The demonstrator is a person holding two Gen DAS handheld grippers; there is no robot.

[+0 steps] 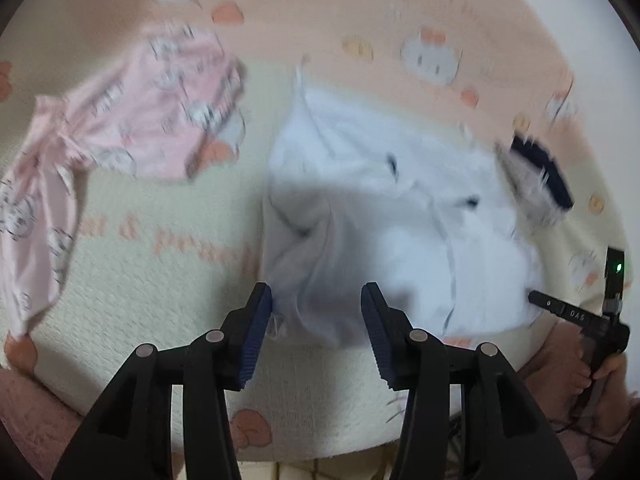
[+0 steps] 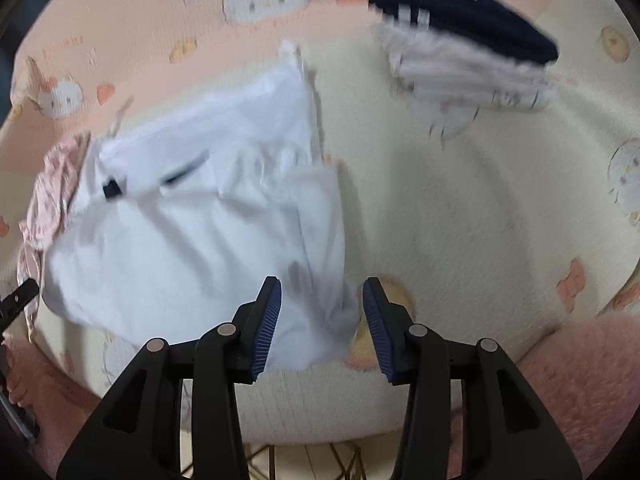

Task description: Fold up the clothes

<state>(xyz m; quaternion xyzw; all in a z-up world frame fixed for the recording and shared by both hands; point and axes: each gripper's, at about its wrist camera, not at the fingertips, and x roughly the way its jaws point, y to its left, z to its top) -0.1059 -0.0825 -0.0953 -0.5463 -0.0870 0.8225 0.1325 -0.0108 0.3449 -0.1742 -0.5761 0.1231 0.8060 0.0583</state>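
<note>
Left gripper: jaws partly apart, blue ribbed pads clear of cloth, nothing clamped. It points down at the near left corner of the crumpled white fabric garment, which lies below the gap between the pads.

Right gripper: same state, jaws partly apart, holding nothing. The near right corner of the white garment sits under the gap, closer to the left pad; contact can't be confirmed through the blur.

White garment lies bunched and partly folded in the middle of the cream and peach blanket with cartoon cat print. Small dark tabs show on its upper face.

Left of it, apart from it in the left wrist view: pink cat-print fabric garment, spread loosely, one part trailing toward the near left.

Far right: folded stack, dark navy cloth on top of white striped cloth, well apart from the white garment.

A fluffy pink rug shows past the blanket's near edge. The other gripper's black tip and a hand show at the right edge of the left wrist view.
</note>
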